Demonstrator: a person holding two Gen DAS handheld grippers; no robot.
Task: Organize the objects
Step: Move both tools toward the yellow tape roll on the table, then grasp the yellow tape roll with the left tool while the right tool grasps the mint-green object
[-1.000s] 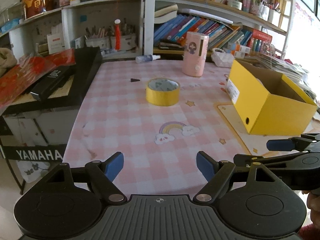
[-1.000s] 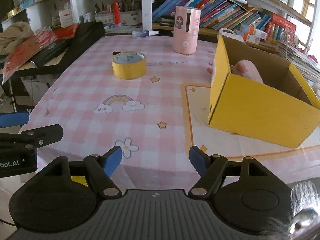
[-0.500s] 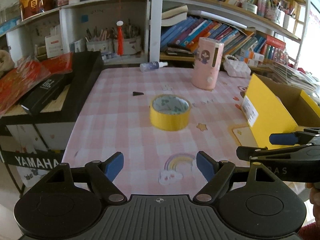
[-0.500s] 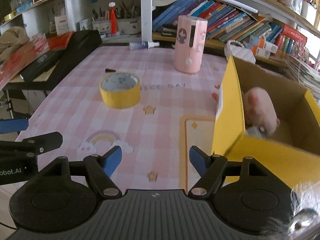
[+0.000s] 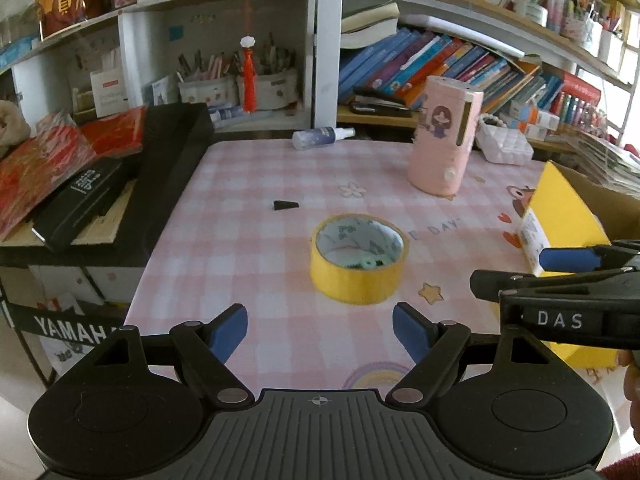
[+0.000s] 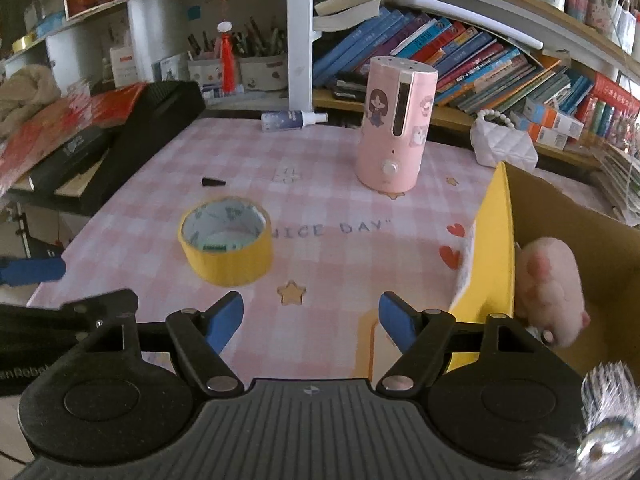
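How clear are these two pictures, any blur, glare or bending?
Left wrist view: yellow tape roll slightly soft, window glare at the right edge, shelves bowed by the fisheye. Right wrist view: yellow box edge smeared, plush toy soft, shelves curved too.

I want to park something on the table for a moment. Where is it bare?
Bare cloth lies left of the tape roll toward the table's left edge, and between the roll and the yellow box. The far edge is busier: spray bottle, pink humidifier, and a small black piece.
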